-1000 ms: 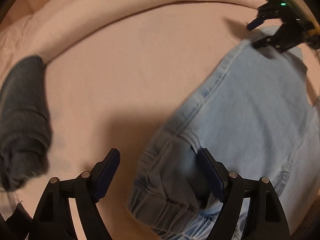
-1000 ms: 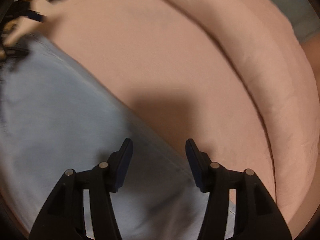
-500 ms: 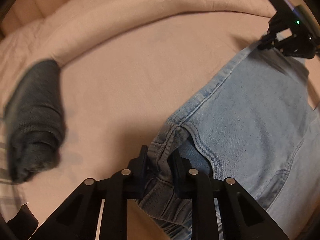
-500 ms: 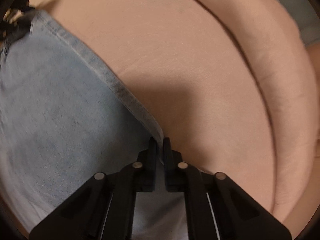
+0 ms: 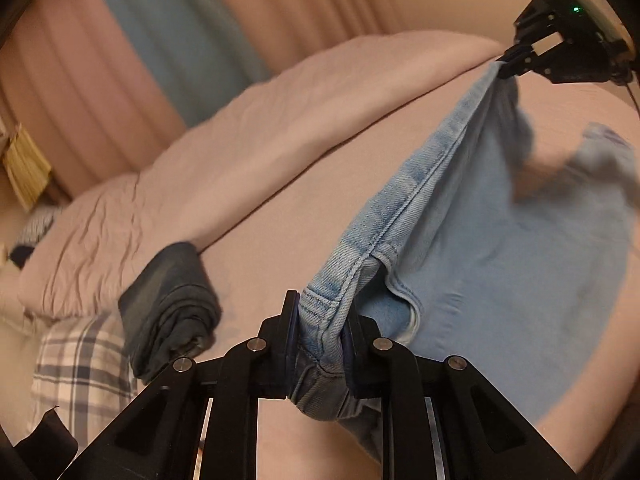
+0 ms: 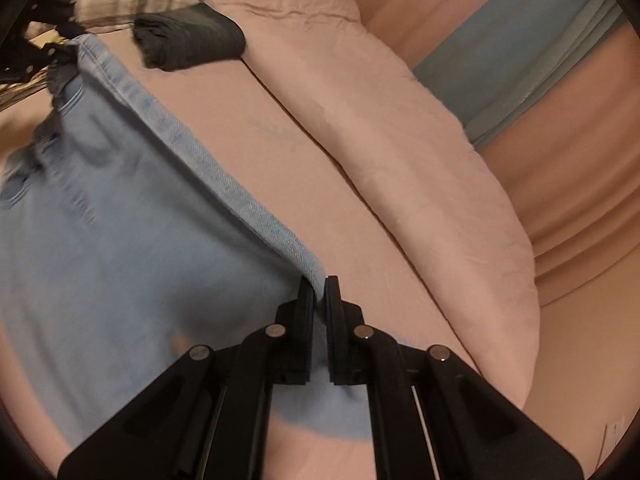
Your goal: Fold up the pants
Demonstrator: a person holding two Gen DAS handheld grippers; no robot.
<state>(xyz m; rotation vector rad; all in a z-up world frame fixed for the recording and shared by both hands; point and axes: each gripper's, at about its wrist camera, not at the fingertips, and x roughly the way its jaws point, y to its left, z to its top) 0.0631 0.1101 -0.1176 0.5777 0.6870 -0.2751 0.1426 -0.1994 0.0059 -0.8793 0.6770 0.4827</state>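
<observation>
Light blue denim pants hang stretched between my two grippers above a pink bed. My left gripper is shut on the elastic waistband corner by the pocket. My right gripper is shut on the side seam edge of the pants. The right gripper also shows at the top right of the left wrist view, pinching the far end. The left gripper shows at the top left of the right wrist view. The lower part of the pants drops out of view.
A folded dark grey garment lies on the pink sheet, and it also shows in the right wrist view. A rolled pink duvet runs along the bed. A plaid pillow lies at the head. Curtains hang behind.
Both grippers shut on the pants' edge, then lifted it off the bed. The cloth now hangs taut between them, and both views tilt up toward the curtains.
</observation>
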